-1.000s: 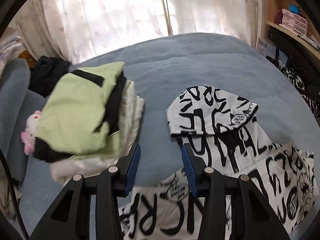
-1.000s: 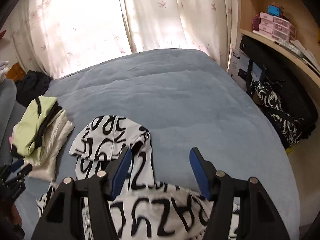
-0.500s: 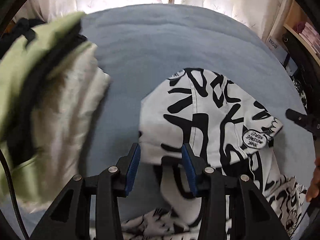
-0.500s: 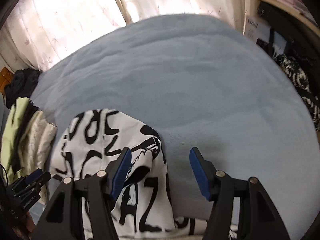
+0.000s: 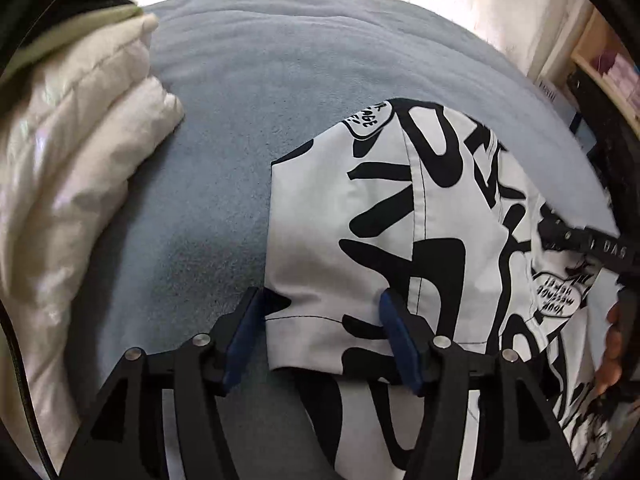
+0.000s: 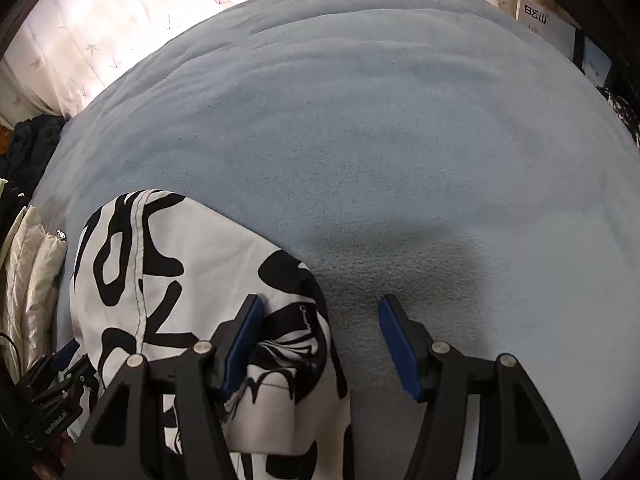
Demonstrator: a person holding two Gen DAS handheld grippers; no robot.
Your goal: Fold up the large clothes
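Both grippers lowered onto hood (image 5: pixel 384 232), cream jacket (image 5: pixel 68 184) left-view prominent

From my left camera, the printed garment (image 5: pixel 400 216) lay on the blanket (image 5: pixel 248 92), its hood end reaching away from me, with the padded jacket (image 5: pixel 68 184) piled well off to its left. My left gripper (image 5: pixel 322 340) straddled the garment's near edge; my right gripper (image 6: pixel 320 344) sat at its right border, curtains (image 6: pixel 100 20) beyond the bed.
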